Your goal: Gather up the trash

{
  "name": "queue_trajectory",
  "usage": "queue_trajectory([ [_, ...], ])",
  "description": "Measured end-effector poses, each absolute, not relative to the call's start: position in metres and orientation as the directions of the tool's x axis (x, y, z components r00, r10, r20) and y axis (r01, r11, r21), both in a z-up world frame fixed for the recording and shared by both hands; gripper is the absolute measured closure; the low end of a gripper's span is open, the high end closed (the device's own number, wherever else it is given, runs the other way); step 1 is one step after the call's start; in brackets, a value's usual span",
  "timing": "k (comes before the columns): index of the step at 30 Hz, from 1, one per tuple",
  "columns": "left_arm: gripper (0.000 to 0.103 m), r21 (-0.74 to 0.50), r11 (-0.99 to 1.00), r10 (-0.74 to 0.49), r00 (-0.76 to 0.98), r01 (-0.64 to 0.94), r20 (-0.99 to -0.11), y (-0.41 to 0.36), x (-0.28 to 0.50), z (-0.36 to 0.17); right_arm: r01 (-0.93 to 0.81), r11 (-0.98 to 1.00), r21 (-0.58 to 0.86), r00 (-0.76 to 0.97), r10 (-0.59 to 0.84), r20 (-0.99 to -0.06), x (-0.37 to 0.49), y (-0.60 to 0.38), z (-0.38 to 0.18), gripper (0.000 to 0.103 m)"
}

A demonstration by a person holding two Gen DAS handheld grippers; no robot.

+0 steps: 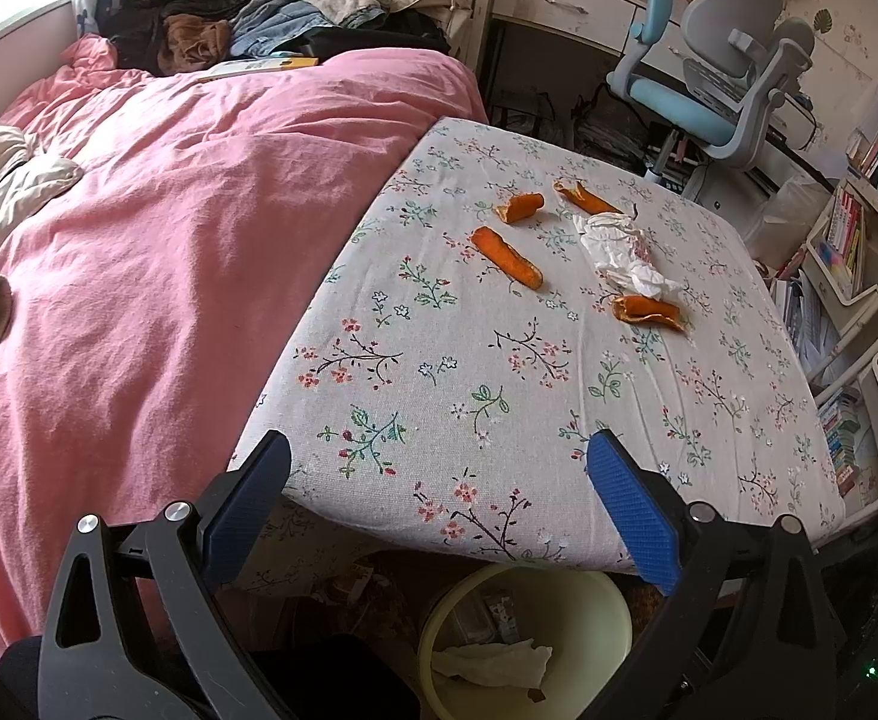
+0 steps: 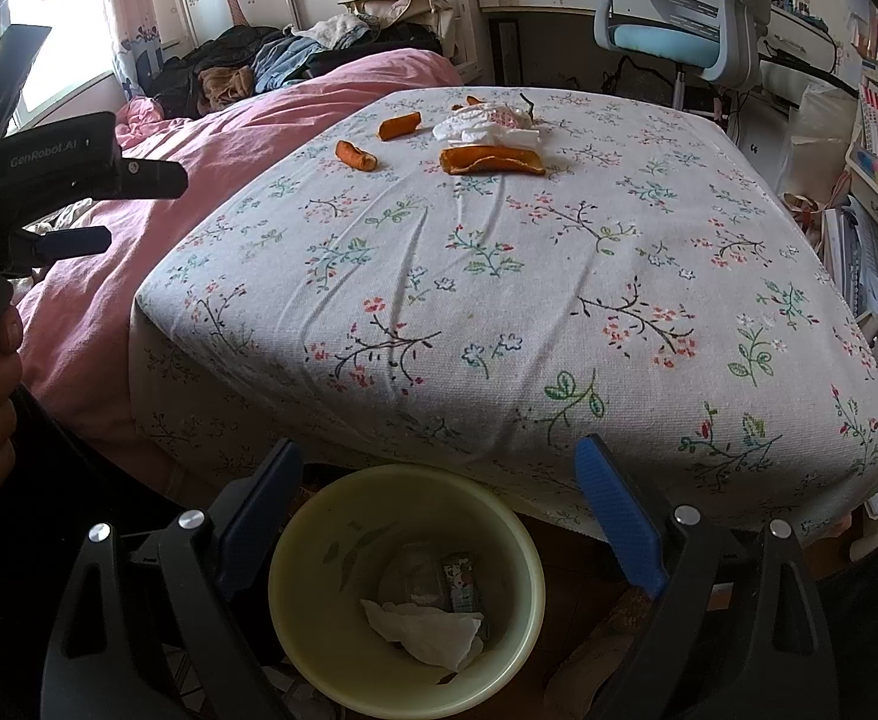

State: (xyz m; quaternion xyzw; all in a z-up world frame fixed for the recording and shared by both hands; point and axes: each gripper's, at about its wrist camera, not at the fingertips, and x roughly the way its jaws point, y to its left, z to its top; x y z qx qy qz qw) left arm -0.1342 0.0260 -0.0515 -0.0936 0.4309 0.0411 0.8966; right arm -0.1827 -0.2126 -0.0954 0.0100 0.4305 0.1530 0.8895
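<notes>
Hovering above bin (image 2: 406, 585), right gripper (image 2: 439, 516) jaws wide, empty, left gripper (image 1: 439, 501) likewise, over table edge (image 1: 439, 540)

A floral-cloth-covered worktop (image 2: 499, 300) stands just right of the pink-quilted bed (image 1: 139, 240). Four curled orange peel pieces (image 2: 490, 160) lie toward its far side around a crumpled white tissue (image 2: 487, 122). Below its near edge, a pale yellow round plastic bin (image 2: 295, 588) holds a crumpled white paper (image 2: 427, 630).
</notes>
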Motion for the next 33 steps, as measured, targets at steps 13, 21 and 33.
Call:
queue_trajectory([
  [13,0.007,-0.141,0.977,-0.011,0.626,-0.159,-0.779,0.027,-0.135,-0.052,-0.262,0.953,0.149,0.585,0.280,-0.761,-0.182,-0.212,-0.096,0.015],
  [21,0.007,-0.200,0.959,-0.033,0.625,-0.200,-0.780,0.039,-0.125,-0.049,-0.249,0.951,0.184,0.622,0.302,-0.723,-0.162,-0.216,-0.080,0.015],
  [33,0.007,-0.214,0.955,-0.051,0.595,-0.207,-0.802,0.045,-0.077,-0.048,-0.267,0.951,0.157,0.646,0.298,-0.703,-0.074,-0.202,-0.064,0.015],
])
